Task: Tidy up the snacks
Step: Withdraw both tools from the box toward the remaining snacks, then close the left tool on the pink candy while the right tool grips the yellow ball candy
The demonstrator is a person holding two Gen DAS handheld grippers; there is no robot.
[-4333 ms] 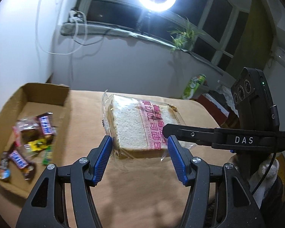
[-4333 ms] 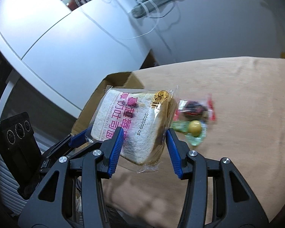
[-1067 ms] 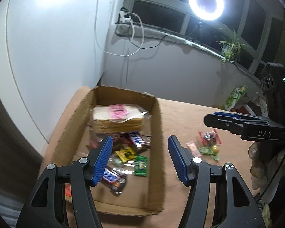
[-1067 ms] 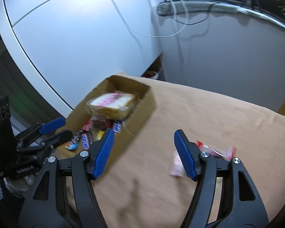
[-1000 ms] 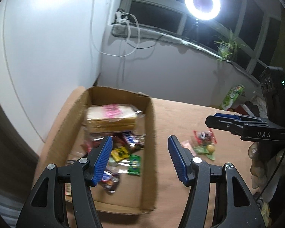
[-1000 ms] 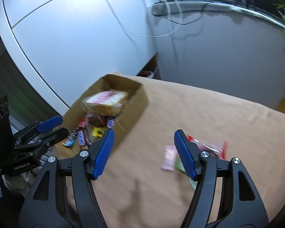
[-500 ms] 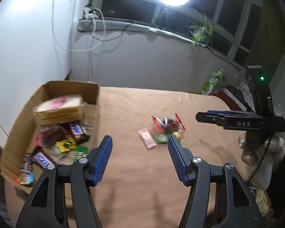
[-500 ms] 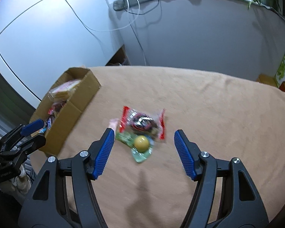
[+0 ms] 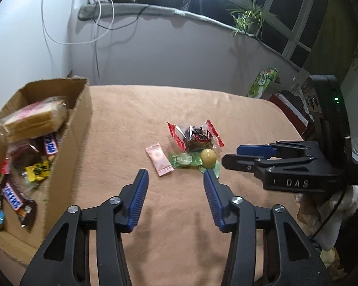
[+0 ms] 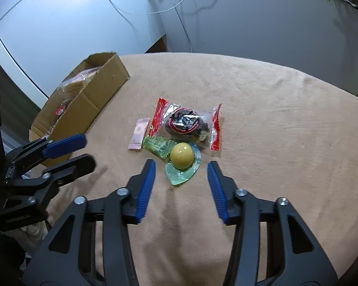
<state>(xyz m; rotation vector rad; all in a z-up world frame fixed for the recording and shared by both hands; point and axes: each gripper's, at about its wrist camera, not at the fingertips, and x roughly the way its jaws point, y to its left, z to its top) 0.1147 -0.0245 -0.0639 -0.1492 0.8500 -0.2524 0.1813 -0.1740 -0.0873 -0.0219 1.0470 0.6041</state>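
Note:
Loose snacks lie mid-table: a red-edged clear pack (image 9: 195,135) (image 10: 186,122), a pink sachet (image 9: 159,159) (image 10: 138,134), a green candy (image 9: 184,160) (image 10: 158,145) and a yellow ball on a green wrapper (image 9: 208,158) (image 10: 182,159). The cardboard box (image 9: 80,116) (image 10: 100,83) at the left holds the bagged bread (image 9: 32,120) and chocolate bars (image 9: 13,194). My left gripper (image 9: 175,178) (image 10: 75,151) is open and empty, just short of the sachet and candy. My right gripper (image 10: 181,168) (image 9: 241,156) is open and empty, its fingertips either side of the yellow ball's wrapper.
The table (image 9: 131,109) has a tan cloth and a rounded far edge. A green carton (image 9: 262,83) stands beyond the right edge. A white wall with cables and a windowsill with a plant (image 9: 247,16) lie behind.
The bread went from both grippers into the box. Both grippers then swung right, away from the box, and have closed in on the loose snacks.

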